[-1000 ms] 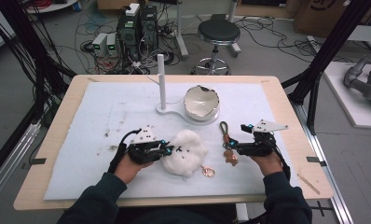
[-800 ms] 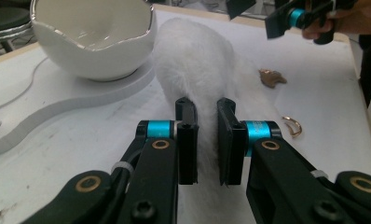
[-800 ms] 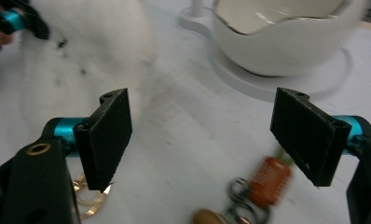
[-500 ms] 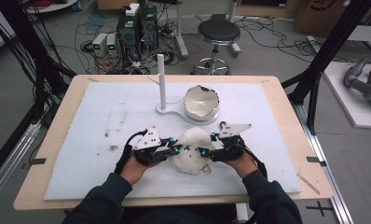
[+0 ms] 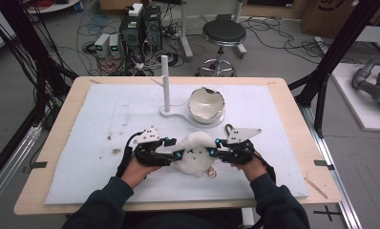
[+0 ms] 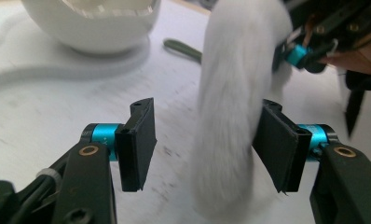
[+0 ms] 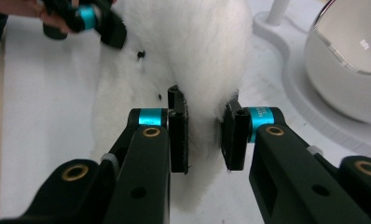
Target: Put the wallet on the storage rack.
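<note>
A: On the white mat (image 5: pixel 92 143), near the front edge of the table (image 5: pixel 64 102), sits a white fluffy toy (image 5: pixel 195 153), betw. the two grippers.

B: Right gripper (image 5: pixel 213 152)?

A: Jaws have just been closing; now pinched on a fold of the toy's fur. In the right gripper view (image 7: pixel 204 135) the pads press into the fluff from both sides, only a narrow gap left.

B: And the left gripper (image 5: pixel 177 155)?

A: Jaws have just been opening. In the left gripper view (image 6: pixel 207 144) they stand apart w/ a blurred part of the toy (image 6: pixel 235 107) betw. them. It lies against the right-hand pad (image 6: pixel 274 144); the other pad (image 6: pixel 139 142) is clear of it. No grip.

B: What's behind?

A: White bowl w/ a chipped rim (image 5: pixel 206 105) on a flat white base (image 5: pixel 178 114), upright white post (image 5: pixel 165 83) beside it on the same base. Small ring-shaped bit (image 5: pixel 211 172) just beside the toy, on the person's side.
</note>
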The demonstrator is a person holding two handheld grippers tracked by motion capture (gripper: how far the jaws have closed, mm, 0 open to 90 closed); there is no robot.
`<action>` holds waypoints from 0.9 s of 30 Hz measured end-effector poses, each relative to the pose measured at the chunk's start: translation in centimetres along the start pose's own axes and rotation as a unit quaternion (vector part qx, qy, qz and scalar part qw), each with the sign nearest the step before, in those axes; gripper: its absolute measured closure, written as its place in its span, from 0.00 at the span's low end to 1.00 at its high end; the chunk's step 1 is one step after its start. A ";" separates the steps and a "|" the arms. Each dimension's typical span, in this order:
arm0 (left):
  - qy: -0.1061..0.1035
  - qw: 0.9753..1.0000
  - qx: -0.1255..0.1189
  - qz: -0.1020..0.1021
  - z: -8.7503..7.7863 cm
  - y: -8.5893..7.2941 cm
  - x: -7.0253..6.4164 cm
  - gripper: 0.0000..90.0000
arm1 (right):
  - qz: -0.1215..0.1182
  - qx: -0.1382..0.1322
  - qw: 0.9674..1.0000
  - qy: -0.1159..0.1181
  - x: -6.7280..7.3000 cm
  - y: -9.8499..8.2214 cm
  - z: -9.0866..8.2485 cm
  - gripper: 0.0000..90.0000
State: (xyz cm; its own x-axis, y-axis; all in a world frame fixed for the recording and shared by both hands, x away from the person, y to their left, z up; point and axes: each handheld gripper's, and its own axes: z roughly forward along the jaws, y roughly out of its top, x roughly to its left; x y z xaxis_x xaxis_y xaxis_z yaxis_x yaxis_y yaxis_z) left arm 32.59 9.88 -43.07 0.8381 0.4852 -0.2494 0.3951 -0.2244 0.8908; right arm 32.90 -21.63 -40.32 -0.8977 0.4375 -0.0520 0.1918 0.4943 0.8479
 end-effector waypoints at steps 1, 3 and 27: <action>-0.006 1.000 0.000 0.001 0.0 -0.1 0.0 0.54 | 0.000 -0.005 1.000 -0.003 0.0 0.0 -0.1 0.85; -0.009 1.000 -0.012 0.009 -0.1 0.0 -0.2 0.72 | 0.001 -0.013 1.000 0.000 0.0 0.0 -0.3 0.85; -0.036 0.995 -0.066 0.065 -1.1 0.9 -0.7 0.80 | 0.083 -0.046 0.992 0.086 -1.2 -0.4 0.2 0.75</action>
State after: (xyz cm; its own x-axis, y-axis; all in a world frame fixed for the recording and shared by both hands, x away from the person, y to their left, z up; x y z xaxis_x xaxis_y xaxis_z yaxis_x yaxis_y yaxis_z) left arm 31.93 10.23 -41.69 0.9053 0.3970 -0.1510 0.2326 -0.1659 0.9583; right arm 33.99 -22.16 -40.68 -0.9131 0.3679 0.1759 0.3121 0.3529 0.8821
